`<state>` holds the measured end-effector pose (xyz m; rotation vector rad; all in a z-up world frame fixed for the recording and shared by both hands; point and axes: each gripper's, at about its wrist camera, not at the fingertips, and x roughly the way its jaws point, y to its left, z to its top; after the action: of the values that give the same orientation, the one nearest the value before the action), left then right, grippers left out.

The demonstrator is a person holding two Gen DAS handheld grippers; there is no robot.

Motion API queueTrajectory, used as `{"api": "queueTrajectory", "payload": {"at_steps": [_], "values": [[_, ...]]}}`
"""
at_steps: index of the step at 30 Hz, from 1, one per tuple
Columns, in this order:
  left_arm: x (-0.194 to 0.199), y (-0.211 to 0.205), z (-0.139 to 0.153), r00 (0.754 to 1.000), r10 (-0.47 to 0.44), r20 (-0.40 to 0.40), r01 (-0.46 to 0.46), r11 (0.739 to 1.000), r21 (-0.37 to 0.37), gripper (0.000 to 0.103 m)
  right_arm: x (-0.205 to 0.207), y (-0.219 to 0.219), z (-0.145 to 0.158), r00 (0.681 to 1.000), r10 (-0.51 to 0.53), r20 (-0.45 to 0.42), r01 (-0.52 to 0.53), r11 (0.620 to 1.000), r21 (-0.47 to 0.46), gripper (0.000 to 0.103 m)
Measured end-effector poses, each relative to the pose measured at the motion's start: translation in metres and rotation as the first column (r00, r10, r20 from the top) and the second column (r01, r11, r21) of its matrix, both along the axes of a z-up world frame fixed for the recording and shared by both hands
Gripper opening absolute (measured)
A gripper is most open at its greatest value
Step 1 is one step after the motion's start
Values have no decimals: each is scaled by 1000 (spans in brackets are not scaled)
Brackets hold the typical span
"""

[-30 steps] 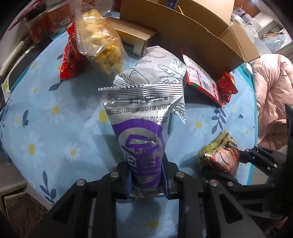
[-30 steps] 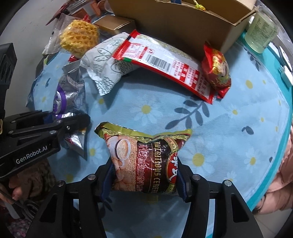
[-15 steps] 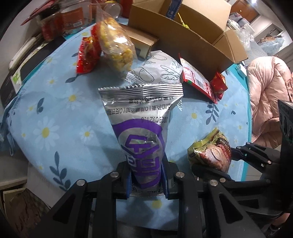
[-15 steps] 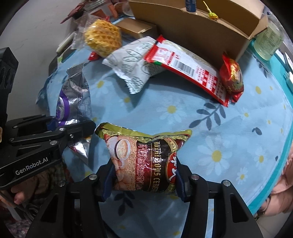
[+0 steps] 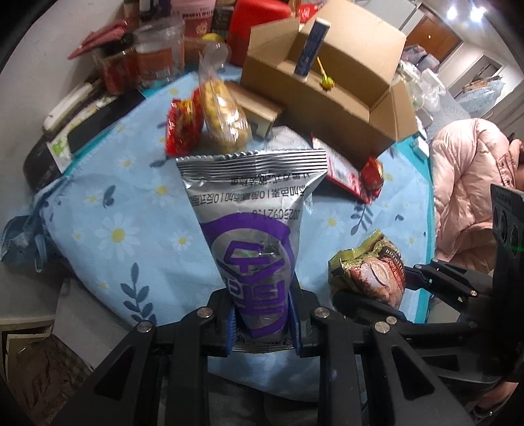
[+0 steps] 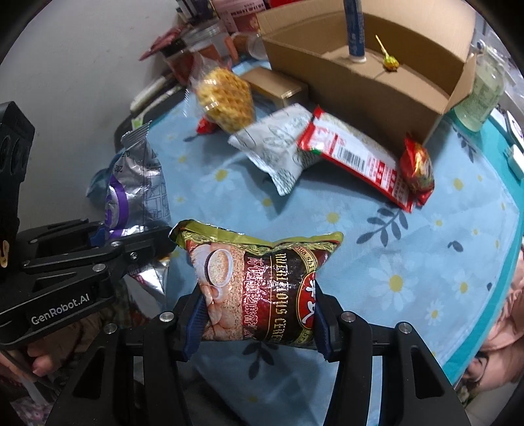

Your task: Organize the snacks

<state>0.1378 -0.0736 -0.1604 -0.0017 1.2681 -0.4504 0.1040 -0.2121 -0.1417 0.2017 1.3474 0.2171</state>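
The left gripper [image 5: 262, 324] is pinching the silver bag [image 5: 252, 229] low down, at its narrow end. The right gripper [image 6: 257, 318] is squeezing the cereal bag [image 6: 258, 281] by its two sides. Both bags hang in the air above the blue cloth [image 6: 409, 262], close beside each other.

What could go wrong? The silver bag is tall and held only at the bottom, so it may flop over or slip out. The two grippers are near each other, so they could bump on the way to the box [image 6: 360, 82]. A bag could also catch on the box wall and fall outside.

Still on the cloth, I count five snacks: one white bag [image 6: 278, 147], one flat red pack [image 6: 360, 160], two small red packs [image 6: 417, 167] [image 5: 180, 126] and one waffle bag [image 6: 226, 98].

Farther back, the box holds one lollipop [image 6: 389, 60] and one blue tube [image 6: 355, 29].
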Motion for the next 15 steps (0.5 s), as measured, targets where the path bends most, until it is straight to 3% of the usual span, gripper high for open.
{"api": "queueTrajectory", "payload": {"at_steps": [15], "values": [[16,-10,76,988,8,156,9,994,-107,25,17,-11,78,985,3,172,-2,1000,-5,54]]}}
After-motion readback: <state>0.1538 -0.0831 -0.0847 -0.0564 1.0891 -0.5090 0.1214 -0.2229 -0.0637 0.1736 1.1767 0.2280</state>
